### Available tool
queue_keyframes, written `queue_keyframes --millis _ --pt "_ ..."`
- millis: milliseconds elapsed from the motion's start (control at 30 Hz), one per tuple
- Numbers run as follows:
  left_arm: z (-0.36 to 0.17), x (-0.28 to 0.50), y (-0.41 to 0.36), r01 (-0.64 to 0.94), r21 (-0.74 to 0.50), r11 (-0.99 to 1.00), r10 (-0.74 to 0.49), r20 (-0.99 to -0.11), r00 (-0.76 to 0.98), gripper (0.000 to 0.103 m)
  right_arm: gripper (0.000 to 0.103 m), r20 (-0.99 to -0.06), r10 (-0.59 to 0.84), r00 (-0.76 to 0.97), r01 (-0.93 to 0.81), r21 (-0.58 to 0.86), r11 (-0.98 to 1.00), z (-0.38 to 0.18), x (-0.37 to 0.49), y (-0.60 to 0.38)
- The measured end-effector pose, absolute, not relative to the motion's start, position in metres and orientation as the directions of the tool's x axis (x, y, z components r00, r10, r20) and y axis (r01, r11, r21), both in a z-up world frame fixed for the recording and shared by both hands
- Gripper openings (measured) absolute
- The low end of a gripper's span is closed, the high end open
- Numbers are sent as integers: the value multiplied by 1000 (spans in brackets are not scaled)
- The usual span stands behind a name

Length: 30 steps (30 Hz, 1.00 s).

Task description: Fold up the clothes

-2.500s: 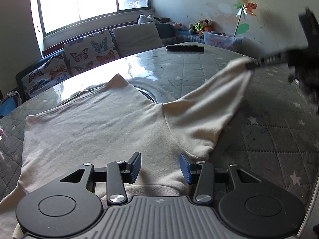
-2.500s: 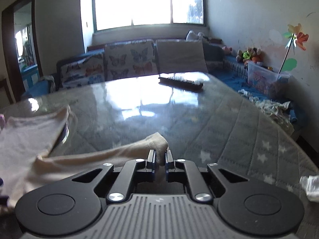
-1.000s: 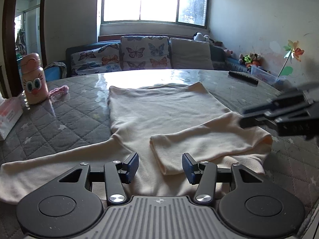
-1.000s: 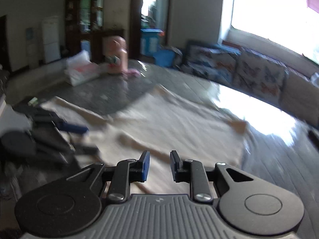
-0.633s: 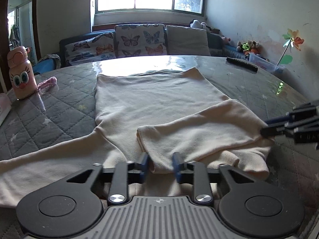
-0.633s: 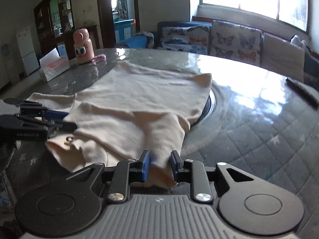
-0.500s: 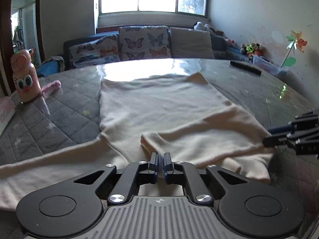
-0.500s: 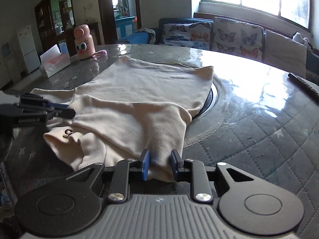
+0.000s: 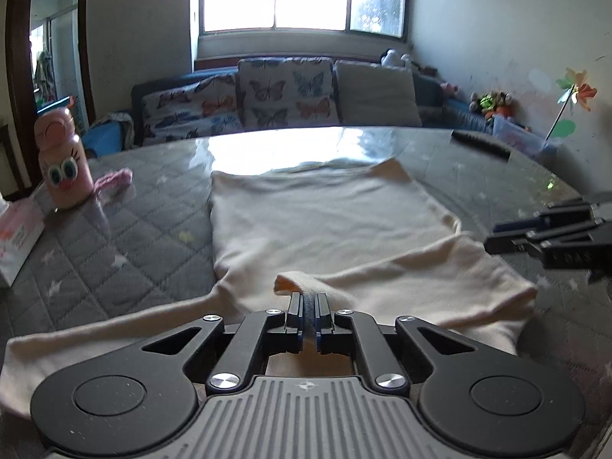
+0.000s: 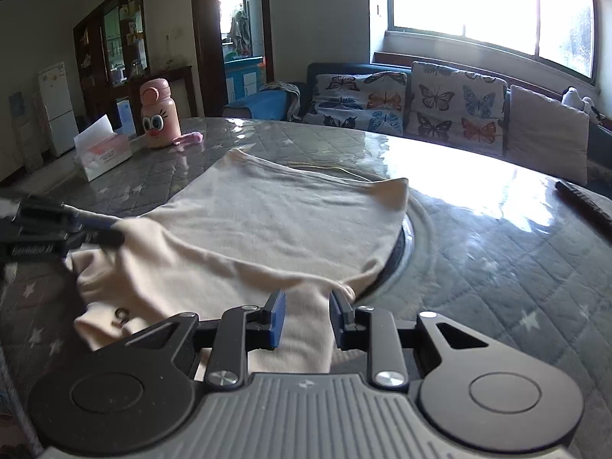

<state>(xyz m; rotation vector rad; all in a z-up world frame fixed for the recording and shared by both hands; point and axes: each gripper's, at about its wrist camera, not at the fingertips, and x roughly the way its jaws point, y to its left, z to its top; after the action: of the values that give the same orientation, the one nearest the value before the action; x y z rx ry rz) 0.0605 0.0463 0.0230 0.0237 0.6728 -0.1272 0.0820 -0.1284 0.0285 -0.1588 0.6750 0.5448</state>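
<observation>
Cream garment lies on the counter: left hand-held gripper clamps its folded-over sleeve cuff, right hand-held gripper straddles fabric unclamped; lift evenly.

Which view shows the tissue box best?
Right wrist view: the tissue box sits whole beside the pink bottle, a tissue sticking up. Left wrist view catches only part of it, cut off at the left picture edge.

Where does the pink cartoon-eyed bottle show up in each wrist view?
Left wrist: pink bottle at the far left edge, on the grey table.
Right wrist: pink bottle upper left, beside the tissue box.
Shared landmark: butterfly cushions.
</observation>
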Motion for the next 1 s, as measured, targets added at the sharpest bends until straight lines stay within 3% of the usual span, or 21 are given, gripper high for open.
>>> queue_keyframes --millis 333,700,1000 --pt "16 48 65 82 -6 997 -67 -636 769 10 23 -663 388 640 -519 -1 855 11 100 -113" --pt "17 79 43 139 -41 989 -134 -626 768 10 23 -670 411 619 -552 1 834 7 106 -91" --pt "4 95 40 131 -27 991 -116 -657 745 10 24 -672 420 610 -568 -1 823 7 105 -83"
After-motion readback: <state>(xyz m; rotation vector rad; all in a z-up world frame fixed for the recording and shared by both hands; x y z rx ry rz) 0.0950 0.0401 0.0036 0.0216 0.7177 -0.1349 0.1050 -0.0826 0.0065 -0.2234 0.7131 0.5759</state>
